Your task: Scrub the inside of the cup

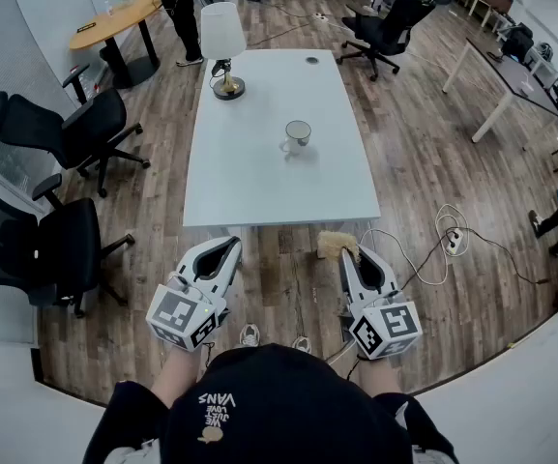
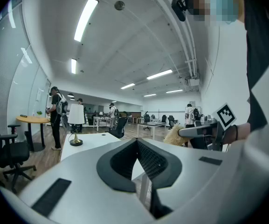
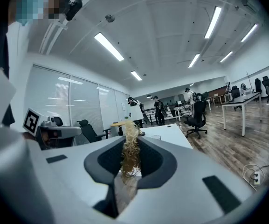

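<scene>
A white cup [image 1: 297, 135] with a handle stands upright near the middle of the white table [image 1: 259, 182]. Both grippers hover short of the table's near edge, well back from the cup. My left gripper [image 1: 228, 247] is shut, and the left gripper view shows its black pads [image 2: 146, 157] closed together with nothing between them. My right gripper [image 1: 344, 256] is shut on a tan fibrous scrubber [image 1: 337, 245]. In the right gripper view the scrubber [image 3: 130, 150] sticks up from between the jaws. It also shows in the left gripper view, as the scrubber [image 2: 175, 135].
A lamp [image 1: 223, 37] with a white shade stands at the table's far left corner. Black office chairs [image 1: 56, 133] line the left side, another chair [image 1: 385, 27] sits beyond the table. A power strip with cable [image 1: 453, 240] lies on the floor at right. People stand far back.
</scene>
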The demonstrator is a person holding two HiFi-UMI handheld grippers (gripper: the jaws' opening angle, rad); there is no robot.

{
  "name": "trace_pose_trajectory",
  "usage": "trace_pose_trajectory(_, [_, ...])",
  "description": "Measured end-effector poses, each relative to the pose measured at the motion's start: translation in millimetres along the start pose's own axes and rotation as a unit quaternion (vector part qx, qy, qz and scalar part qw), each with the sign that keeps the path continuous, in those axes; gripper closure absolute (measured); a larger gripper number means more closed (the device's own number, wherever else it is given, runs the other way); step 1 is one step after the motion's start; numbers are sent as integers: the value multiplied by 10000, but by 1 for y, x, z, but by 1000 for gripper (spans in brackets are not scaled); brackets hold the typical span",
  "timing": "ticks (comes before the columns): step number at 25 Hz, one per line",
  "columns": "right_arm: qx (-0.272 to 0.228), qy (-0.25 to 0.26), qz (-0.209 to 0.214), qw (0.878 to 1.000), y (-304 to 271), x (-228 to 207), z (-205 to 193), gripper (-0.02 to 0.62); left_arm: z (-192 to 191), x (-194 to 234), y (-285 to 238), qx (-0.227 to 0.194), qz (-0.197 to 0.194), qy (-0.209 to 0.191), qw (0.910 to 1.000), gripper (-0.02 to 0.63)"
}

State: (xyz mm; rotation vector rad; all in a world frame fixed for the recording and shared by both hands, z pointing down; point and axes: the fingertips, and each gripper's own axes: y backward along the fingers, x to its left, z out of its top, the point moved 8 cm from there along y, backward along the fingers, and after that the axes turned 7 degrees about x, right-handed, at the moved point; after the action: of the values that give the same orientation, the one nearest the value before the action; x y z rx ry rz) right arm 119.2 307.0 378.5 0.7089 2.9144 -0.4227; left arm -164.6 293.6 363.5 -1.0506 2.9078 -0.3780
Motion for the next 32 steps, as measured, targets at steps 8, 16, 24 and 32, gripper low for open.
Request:
trace_pose_trajectory(8, [-8, -11, -64, 10000, -16, 14, -1, 525, -6, 20, 2, 65, -47, -109, 9999, 595])
trace_pose_trajectory(16, [-120, -266, -229, 9993, -33, 28, -2, 525, -12, 48, 0, 71, -258, -71, 9996, 595])
trace_pose_trajectory(24, [-104, -438, -580, 9973, -43, 49, -16, 525, -27, 80, -3, 183, -628, -79, 9978, 595])
trace_pose_trajectory(32, [8, -592, -842, 9947, -46, 26, -15, 525, -30, 87, -41, 277, -867, 75, 9958, 595])
